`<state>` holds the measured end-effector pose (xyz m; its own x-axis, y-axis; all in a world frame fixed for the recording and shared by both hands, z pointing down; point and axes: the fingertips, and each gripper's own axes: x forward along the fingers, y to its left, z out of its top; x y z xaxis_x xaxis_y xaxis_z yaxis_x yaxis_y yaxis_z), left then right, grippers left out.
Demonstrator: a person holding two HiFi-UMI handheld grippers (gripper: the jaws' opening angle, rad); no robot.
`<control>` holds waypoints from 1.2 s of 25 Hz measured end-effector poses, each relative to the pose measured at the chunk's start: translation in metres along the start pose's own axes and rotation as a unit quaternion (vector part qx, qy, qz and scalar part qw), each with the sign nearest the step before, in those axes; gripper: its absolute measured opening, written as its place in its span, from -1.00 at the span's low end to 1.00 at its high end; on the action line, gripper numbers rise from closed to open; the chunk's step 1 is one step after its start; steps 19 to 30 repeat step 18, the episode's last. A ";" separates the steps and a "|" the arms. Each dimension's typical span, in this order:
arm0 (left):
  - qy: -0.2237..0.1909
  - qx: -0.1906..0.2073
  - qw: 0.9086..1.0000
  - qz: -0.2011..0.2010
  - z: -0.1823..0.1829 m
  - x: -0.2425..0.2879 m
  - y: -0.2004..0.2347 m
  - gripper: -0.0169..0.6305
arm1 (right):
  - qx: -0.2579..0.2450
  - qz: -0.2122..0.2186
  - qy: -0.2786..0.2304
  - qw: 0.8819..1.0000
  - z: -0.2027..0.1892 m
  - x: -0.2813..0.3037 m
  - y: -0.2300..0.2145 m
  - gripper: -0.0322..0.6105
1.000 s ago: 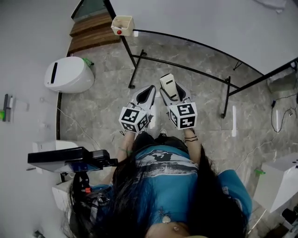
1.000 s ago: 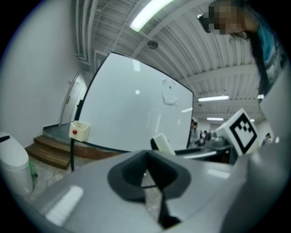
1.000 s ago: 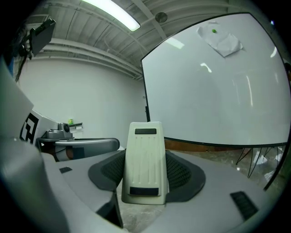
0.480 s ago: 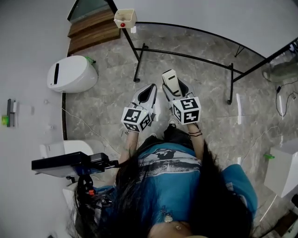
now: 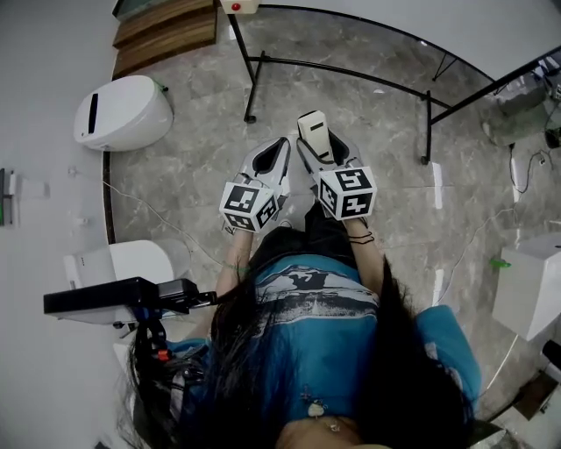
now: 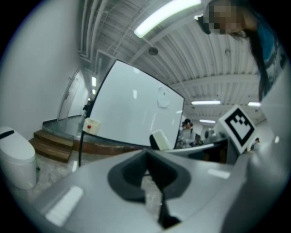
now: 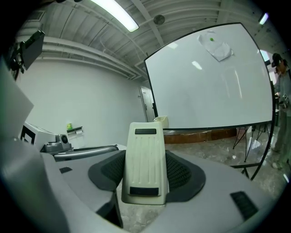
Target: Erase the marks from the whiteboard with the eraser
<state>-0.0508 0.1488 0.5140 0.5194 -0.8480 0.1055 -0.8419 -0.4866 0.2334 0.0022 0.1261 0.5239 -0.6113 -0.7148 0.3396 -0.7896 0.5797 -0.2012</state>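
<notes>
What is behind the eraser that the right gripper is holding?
The whiteboard stands behind the eraser, with a small cream box at its lower corner. Whatever lies directly behind the eraser is covered.

Grey marbled tiles [image 5: 193,175] cover the floor, glossy enough to catch pale streaks of light. Plain white walls [image 5: 44,53] close the room in. Wooden steps [image 5: 166,26] rise in the far corner, and near them a rounded white container [image 5: 123,112] with a dark slot stands against the wall. Thin cables [image 5: 524,171] trail over the tiles on the right, near a white cabinet [image 5: 530,289]. Overhead, a ribbed ceiling [image 7: 82,27] carries a long strip light [image 7: 116,16], lit.
</notes>
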 end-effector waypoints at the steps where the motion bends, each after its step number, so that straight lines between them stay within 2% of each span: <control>1: 0.001 0.000 1.000 -0.003 -0.002 -0.006 -0.001 -0.93 | -0.002 -0.004 0.001 1.000 -0.004 -0.003 0.005 -0.08; 7: -0.005 0.000 1.000 -0.017 -0.009 -0.030 -0.006 -0.93 | -0.007 -0.020 0.008 1.000 -0.023 -0.019 0.025 -0.08; 13: -0.009 0.007 1.000 -0.025 -0.003 -0.040 -0.018 -0.93 | -0.006 -0.027 0.003 1.000 -0.021 -0.033 0.030 -0.08; 30: -0.010 0.010 1.000 -0.026 -0.003 -0.043 -0.017 -0.93 | -0.009 -0.028 0.004 1.000 -0.023 -0.033 0.034 -0.08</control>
